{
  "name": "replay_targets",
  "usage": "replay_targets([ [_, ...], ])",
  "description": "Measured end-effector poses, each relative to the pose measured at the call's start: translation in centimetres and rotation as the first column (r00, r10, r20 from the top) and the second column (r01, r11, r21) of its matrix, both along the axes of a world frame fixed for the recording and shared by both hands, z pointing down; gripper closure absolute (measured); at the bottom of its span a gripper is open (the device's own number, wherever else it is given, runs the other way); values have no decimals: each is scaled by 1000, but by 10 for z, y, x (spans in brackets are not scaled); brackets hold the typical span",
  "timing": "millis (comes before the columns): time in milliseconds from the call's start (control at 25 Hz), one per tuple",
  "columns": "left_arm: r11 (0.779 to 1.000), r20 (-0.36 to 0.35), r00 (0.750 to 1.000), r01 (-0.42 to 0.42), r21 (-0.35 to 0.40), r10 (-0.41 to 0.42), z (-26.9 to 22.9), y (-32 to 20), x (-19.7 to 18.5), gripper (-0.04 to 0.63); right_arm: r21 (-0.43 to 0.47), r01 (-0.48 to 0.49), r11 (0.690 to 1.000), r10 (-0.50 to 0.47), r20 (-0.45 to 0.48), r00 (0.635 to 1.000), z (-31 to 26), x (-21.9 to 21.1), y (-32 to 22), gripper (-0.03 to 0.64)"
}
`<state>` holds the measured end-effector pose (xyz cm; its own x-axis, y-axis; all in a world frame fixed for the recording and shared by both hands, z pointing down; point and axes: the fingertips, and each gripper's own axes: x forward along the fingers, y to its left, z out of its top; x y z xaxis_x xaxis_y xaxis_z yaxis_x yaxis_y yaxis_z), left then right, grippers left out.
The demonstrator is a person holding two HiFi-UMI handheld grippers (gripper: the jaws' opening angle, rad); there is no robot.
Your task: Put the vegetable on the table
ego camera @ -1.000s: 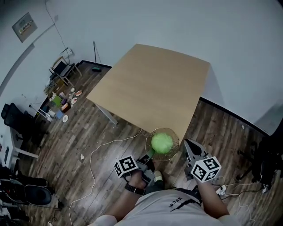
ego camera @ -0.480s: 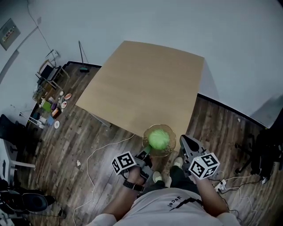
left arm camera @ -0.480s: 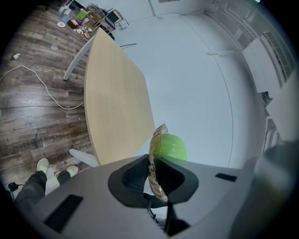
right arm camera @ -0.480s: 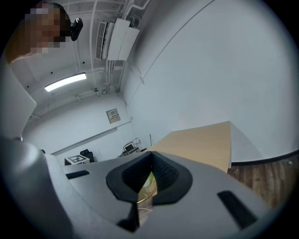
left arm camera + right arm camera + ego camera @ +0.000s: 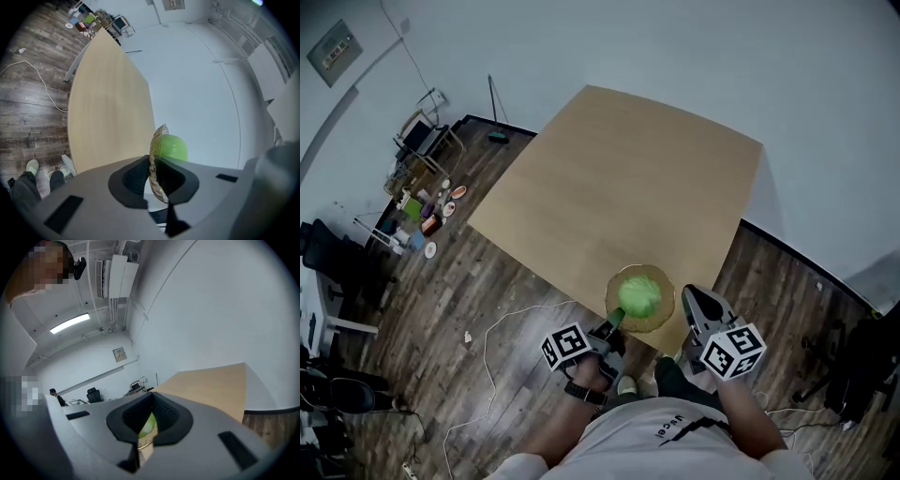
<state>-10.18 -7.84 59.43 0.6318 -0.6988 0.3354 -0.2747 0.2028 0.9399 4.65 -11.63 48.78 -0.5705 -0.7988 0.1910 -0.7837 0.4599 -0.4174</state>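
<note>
Green and round, the vegetable sits inside a woven bowl in the head view. The bowl overlaps the near edge of the table, close to the near right corner. Whether the bowl rests on the worktop cannot be told. The left gripper meets the bowl's near rim. The right gripper stands just beside the bowl's right side. The dark wood floor carries a white cable.

Left gripper view: the left gripper has its jaws closed on the rim of the bowl, which stands edge-on between them. The vegetable shows just beyond the rim. The table extends ahead to its far edge.

Right gripper view: the right gripper has its jaws drawn together to a narrow slit, with nothing clamped. Through the slit a strip of the vegetable is visible. The table lies ahead to the right.
</note>
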Motion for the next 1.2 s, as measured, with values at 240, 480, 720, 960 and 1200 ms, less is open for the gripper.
replay_targets([
  [240, 993, -2, 993, 116, -8, -116, 13, -45, 13, 552, -9, 90, 996, -90, 8, 996, 10, 18, -57, 603],
  [480, 981, -16, 982, 190, -40, -191, 35, -78, 15, 552, -45, 120, 992, -118, 31, 992, 29, 22, -91, 603],
  [720, 985, 11, 985, 171, -29, -170, 63, -120, 6, 552, -82, 100, 992, -99, 15, 995, 43, 15, -119, 603],
  [960, 987, 34, 991, 134, -84, -132, 112, -158, 3, 551, -125, 39, 991, -43, -25, 999, 60, 21, -151, 603],
  [1200, 987, 66, 994, 98, -128, -90, 162, -194, 2, 551, -190, -2, 982, -8, -52, 999, 93, 20, -175, 603],
])
